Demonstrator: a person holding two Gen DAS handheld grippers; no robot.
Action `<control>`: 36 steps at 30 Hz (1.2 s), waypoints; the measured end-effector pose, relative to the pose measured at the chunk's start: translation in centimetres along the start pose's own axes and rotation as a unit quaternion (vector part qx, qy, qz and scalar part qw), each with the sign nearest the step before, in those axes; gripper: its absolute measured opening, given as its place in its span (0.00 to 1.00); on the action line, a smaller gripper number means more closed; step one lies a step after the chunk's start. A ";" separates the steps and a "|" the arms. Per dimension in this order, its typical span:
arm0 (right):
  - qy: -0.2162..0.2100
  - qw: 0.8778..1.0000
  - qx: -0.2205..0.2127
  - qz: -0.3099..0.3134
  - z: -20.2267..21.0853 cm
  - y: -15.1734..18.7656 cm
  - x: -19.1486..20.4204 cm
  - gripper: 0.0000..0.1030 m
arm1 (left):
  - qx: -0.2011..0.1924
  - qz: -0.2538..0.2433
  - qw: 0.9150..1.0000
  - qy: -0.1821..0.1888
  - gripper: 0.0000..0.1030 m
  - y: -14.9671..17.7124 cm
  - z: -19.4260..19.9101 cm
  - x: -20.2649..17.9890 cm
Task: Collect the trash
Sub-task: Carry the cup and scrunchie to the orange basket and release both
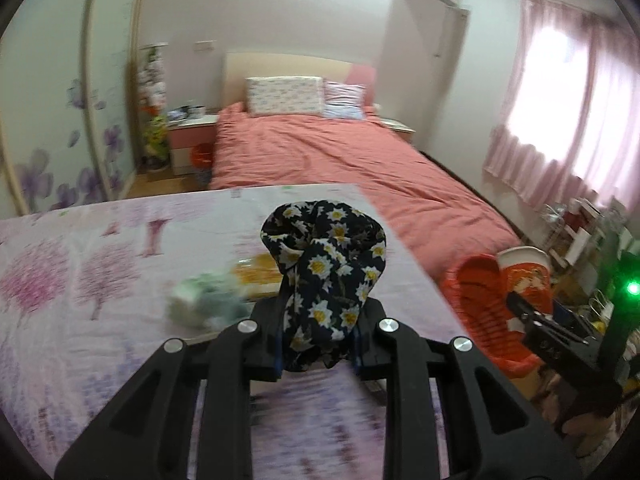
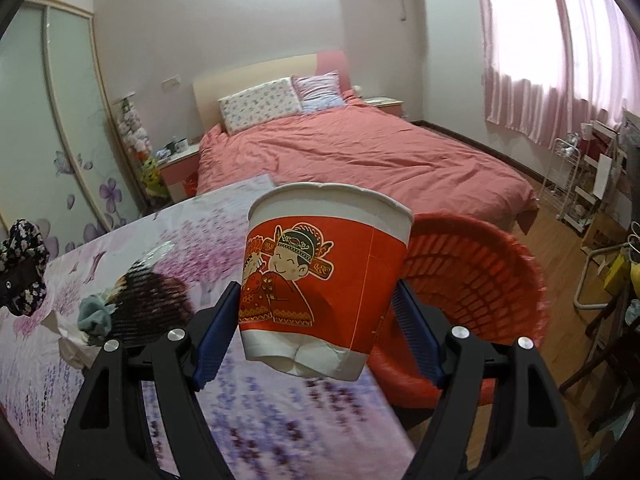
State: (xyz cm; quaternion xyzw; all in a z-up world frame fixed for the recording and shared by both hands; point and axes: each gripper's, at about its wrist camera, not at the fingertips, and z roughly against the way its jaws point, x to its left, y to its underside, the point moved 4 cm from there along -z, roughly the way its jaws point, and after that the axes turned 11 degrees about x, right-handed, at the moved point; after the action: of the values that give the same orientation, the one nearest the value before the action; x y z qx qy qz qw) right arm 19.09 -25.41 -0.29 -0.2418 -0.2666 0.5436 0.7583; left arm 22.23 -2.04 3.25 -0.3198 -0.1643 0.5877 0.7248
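Note:
My left gripper point(image 1: 318, 332) is shut on a bunched dark cloth with daisy flowers point(image 1: 326, 264), lifted above the table with the purple tree cloth point(image 1: 100, 280). My right gripper point(image 2: 316, 320) is shut on a red and white paper cup with a cartoon figure point(image 2: 320, 280), held tilted over the table's right edge, beside the red plastic basket point(image 2: 476, 280). In the left wrist view the cup point(image 1: 524, 272), the basket point(image 1: 480, 300) and the right gripper point(image 1: 532, 316) show at the right. The flowered cloth point(image 2: 22, 256) shows at the far left of the right wrist view.
On the table lie a blurred pale green bundle point(image 1: 204, 300), a yellow packet point(image 1: 260, 272), and a dark dotted piece point(image 2: 148, 304) with a teal wad point(image 2: 94, 316). A bed with a pink cover point(image 1: 340, 160) stands behind. Shelving and clutter point(image 2: 592, 184) stand at the right.

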 end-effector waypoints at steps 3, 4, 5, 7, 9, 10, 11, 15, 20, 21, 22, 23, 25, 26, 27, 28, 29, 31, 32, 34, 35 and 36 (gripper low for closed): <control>0.009 1.000 -0.006 -0.014 0.1 -0.4 -2.1 0.73 | 0.009 -0.024 0.999 0.027 0.23 -0.3 -1.5 -3.8; 0.012 1.000 -0.007 -0.020 0.0 -0.5 -3.0 0.73 | 0.014 -0.034 0.999 0.037 0.23 -0.4 -2.3 -5.4; 0.014 1.000 -0.008 -0.024 -0.1 -0.6 -3.3 0.73 | 0.018 -0.041 0.998 0.044 0.23 -0.4 -2.8 -6.6; 0.020 0.999 -0.010 -0.035 -0.3 -0.8 -4.9 0.73 | 0.029 -0.057 0.996 0.062 0.23 -0.3 -4.3 -9.6; 0.024 0.999 -0.011 -0.044 -0.4 -0.8 -6.3 0.73 | 0.038 -0.072 0.994 0.078 0.23 -0.4 -5.9 -12.4; 0.026 0.998 -0.012 -0.047 -0.6 -0.9 -6.8 0.73 | 0.042 -0.078 0.993 0.083 0.23 -0.3 -6.7 -13.4; 0.028 0.998 -0.012 -0.051 -0.8 -1.0 -7.5 0.73 | 0.047 -0.085 0.991 0.092 0.23 -0.4 -7.6 -14.4; 0.033 0.997 -0.017 -0.065 -1.6 -1.6 -9.9 0.73 | 0.064 -0.106 0.985 0.120 0.23 -0.7 -10.5 -18.5; 0.033 0.996 -0.020 -0.084 -2.6 -1.8 -12.4 0.73 | 0.084 -0.137 0.978 0.134 0.24 -0.3 -14.3 -22.8; 0.031 0.995 -0.020 -0.089 -2.8 -1.9 -12.8 0.73 | 0.090 -0.143 0.976 0.135 0.24 -0.2 -15.2 -23.5; 0.028 0.995 -0.020 -0.095 -3.1 -2.0 -13.2 0.73 | 0.094 -0.146 0.976 0.135 0.25 -0.1 -15.9 -24.0; 0.026 0.995 -0.021 -0.098 -3.1 -2.0 -13.4 0.73 | 0.098 -0.149 0.975 0.133 0.25 0.1 -16.4 -24.3; 0.017 0.994 -0.022 -0.106 -3.5 -2.1 -14.0 0.74 | 0.106 -0.153 0.974 0.128 0.31 0.3 -17.6 -24.6; 0.010 0.994 -0.023 -0.109 -3.8 -2.3 -14.1 0.74 | 0.109 -0.156 0.974 0.124 0.34 0.3 -18.2 -24.8; 0.006 0.994 -0.022 -0.110 -3.8 -2.4 -14.5 0.74 | 0.112 -0.158 0.974 0.120 0.41 0.4 -18.5 -24.7; 0.001 0.994 -0.020 -0.112 -4.0 -2.5 -14.7 0.74 | 0.113 -0.160 0.974 0.113 0.47 0.6 -19.0 -24.7; -0.003 0.993 -0.018 -0.115 -4.3 -2.5 -14.7 0.77 | 0.114 -0.161 0.975 0.106 0.49 0.6 -19.4 -24.6; -0.002 0.993 -0.018 -0.119 -4.4 -2.3 -15.3 0.82 | 0.117 -0.156 0.977 0.092 0.53 0.8 -20.0 -23.9; -0.001 0.992 -0.018 -0.123 -4.3 -2.0 -15.5 0.82 | 0.118 -0.152 0.977 0.089 0.54 0.7 -20.0 -23.8; -0.001 0.992 -0.017 -0.128 -4.2 -2.1 -15.8 0.82 | 0.121 -0.141 0.979 0.080 0.56 0.8 -20.0 -22.6; 0.000 0.991 -0.017 -0.131 -4.1 -1.9 -16.0 0.82 | 0.121 -0.138 0.980 0.076 0.57 0.8 -20.0 -22.1; 0.001 0.991 -0.016 -0.133 -3.9 -1.9 -16.0 0.82 | 0.120 -0.135 0.981 0.072 0.58 0.7 -19.8 -21.6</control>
State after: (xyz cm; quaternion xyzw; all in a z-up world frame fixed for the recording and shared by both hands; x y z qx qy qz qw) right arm 18.71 -41.55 -4.22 -0.2169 -0.3039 0.4334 0.8202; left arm 28.33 -28.04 -8.93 -0.2464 -0.0815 0.4755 0.8406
